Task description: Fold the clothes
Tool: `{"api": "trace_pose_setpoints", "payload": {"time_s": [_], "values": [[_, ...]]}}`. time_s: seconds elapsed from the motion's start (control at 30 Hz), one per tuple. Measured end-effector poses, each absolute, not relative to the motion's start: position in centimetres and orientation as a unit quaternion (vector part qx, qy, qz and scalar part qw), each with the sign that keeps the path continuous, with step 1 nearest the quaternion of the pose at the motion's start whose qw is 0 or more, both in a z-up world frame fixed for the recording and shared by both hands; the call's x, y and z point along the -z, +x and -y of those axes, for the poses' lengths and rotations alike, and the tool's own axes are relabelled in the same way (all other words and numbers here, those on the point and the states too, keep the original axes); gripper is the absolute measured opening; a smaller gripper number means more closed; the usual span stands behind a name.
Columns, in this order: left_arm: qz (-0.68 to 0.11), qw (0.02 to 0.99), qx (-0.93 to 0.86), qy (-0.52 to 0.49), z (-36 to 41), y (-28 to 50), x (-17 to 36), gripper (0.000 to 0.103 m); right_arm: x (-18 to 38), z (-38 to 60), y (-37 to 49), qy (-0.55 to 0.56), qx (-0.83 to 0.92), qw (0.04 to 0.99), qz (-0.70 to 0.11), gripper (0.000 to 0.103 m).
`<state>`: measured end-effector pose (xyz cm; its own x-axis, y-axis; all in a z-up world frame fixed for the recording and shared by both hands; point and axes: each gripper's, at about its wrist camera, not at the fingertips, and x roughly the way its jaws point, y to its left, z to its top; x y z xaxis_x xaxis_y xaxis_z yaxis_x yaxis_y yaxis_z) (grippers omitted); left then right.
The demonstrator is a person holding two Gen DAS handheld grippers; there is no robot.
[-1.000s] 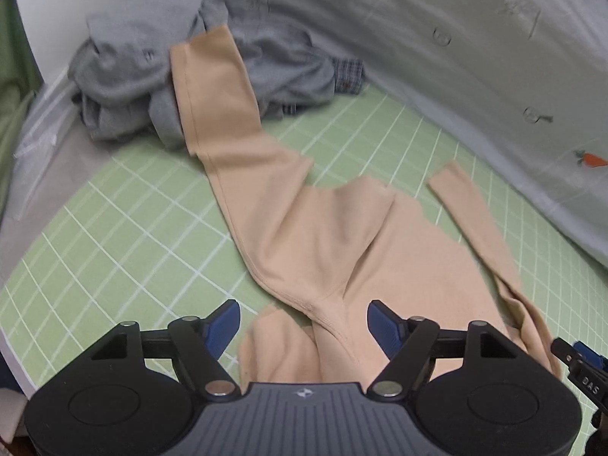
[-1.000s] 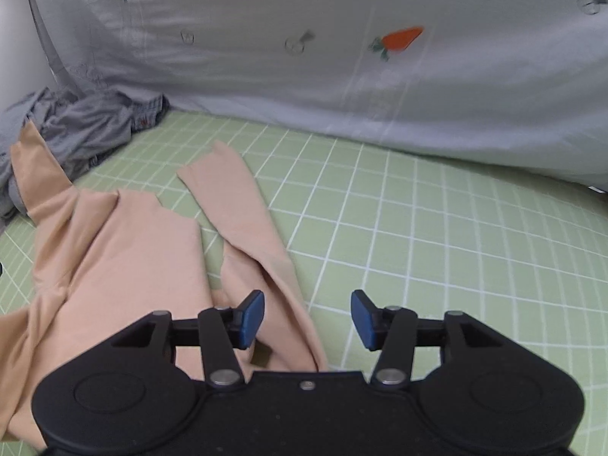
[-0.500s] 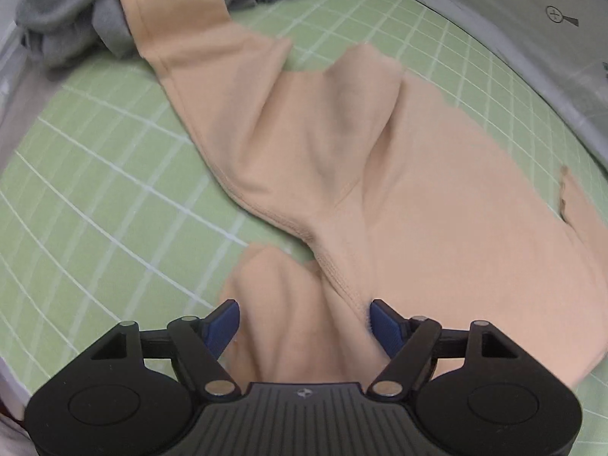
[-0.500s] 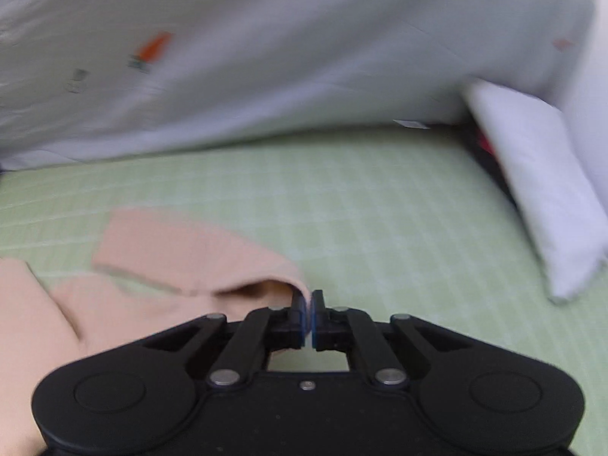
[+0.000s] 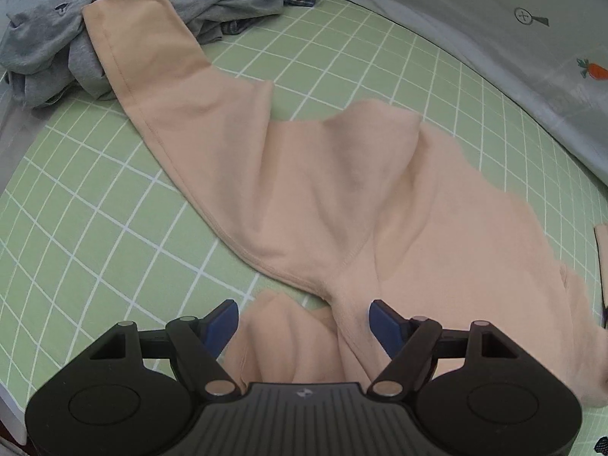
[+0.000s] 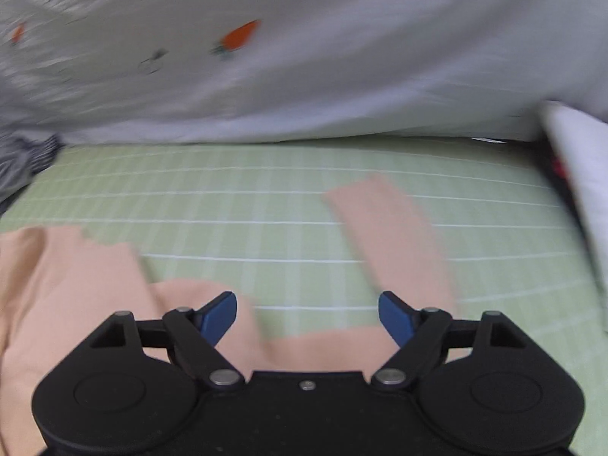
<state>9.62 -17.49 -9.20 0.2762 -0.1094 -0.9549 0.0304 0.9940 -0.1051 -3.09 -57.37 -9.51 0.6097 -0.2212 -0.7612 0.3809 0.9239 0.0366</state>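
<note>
While both grippers stand spread wide and grasp nothing, the peach long-sleeved top (image 5: 342, 197) lies rumpled on the green grid mat (image 5: 95, 205).

Left gripper (image 5: 304, 321): jaws apart, straddling a bunched fold of the top near its underarm seam. One sleeve (image 5: 144, 38) reaches onto the grey clothes pile (image 5: 45, 34). Right gripper (image 6: 307, 313): jaws apart above the mat, peach fabric beneath; other sleeve (image 6: 387, 235) lies flat ahead. Right view blurred. Carrot-print sheet (image 6: 304, 57) behind.
</note>
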Motion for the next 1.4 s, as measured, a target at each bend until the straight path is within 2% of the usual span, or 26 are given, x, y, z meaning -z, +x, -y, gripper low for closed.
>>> {"api": "trace_pose_setpoints", "payload": {"time_s": [0.2,0.4,0.43,0.47,0.5,0.53,0.57,0.6,0.8,0.83,0.9,0.93,0.97,1.07,1.1,1.13,1.17,1.4], "values": [[-0.594,0.803,0.021,-0.045,17.9,13.3,10.0,0.077,11.8,55.0,0.8,0.127,0.106,0.877,-0.452,0.081],[-0.588,0.807,0.05,-0.034,19.7,15.8,10.5,0.076,12.7,54.7,1.1,0.118,0.083,0.87,-0.471,0.061],[-0.586,0.808,0.056,-0.029,20.3,16.1,10.7,0.076,12.7,54.7,1.0,0.115,0.08,0.87,-0.473,0.047],[-0.585,0.809,0.062,-0.023,20.8,16.3,10.8,0.073,12.6,54.8,1.0,0.115,0.069,0.87,-0.474,0.025],[-0.583,0.81,0.066,-0.018,21.3,16.6,11.0,0.059,12.4,54.8,1.0,0.114,0.06,0.871,-0.474,0.014],[-0.582,0.81,0.068,-0.015,21.7,16.8,11.2,0.047,12.2,54.8,1.0,0.111,0.057,0.874,-0.47,0.006],[-0.583,0.809,0.068,-0.019,21.8,17.0,11.3,0.014,11.9,54.9,0.9,0.107,0.056,0.877,-0.466,0.006],[-0.584,0.808,0.068,-0.026,21.8,17.2,11.4,0.006,11.3,55.1,0.8,0.101,0.062,0.884,-0.453,0.005],[-0.521,0.848,0.088,-0.047,20.2,18.6,8.8,0.006,7.3,60.7,0.7,0.131,0.141,0.91,-0.367,0.005],[-0.509,0.853,0.098,-0.054,20.0,19.0,8.2,0.006,7.0,61.3,1.2,0.13,0.148,0.914,-0.354,0.005],[-0.495,0.864,0.091,-0.033,20.9,19.3,7.4,0.018,6.7,62.0,2.4,0.12,0.155,0.918,-0.344,0.007],[-0.488,0.868,0.084,-0.018,21.5,19.4,7.0,0.021,6.8,61.9,2.9,0.118,0.165,0.914,-0.35,0.018],[-0.482,0.873,0.076,-0.002,22.1,19.5,6.7,0.028,7.0,61.8,3.3,0.118,0.175,0.911,-0.355,0.037],[-0.476,0.876,0.081,0.004,22.5,18.1,6.0,0.054,7.1,60.9,2.1,0.138,0.195,0.905,-0.351,0.059],[-0.475,0.876,0.083,0.004,22.5,17.5,5.7,0.061,7.2,60.5,1.2,0.146,0.199,0.904,-0.349,0.064],[-0.474,0.876,0.086,0.003,22.6,16.9,5.5,0.062,7.5,59.9,0.1,0.147,0.204,0.901,-0.354,0.073],[-0.477,0.874,0.092,0.005,22.6,16.0,5.5,0.063,7.8,59.2,-1.0,0.147,0.21,0.897,-0.359,0.077],[-0.529,0.839,0.125,0.024,22.7,9.2,7.3,0.065,9.8,53.8,-8.2,0.153,0.222,0.868,-0.416,0.083]]}}
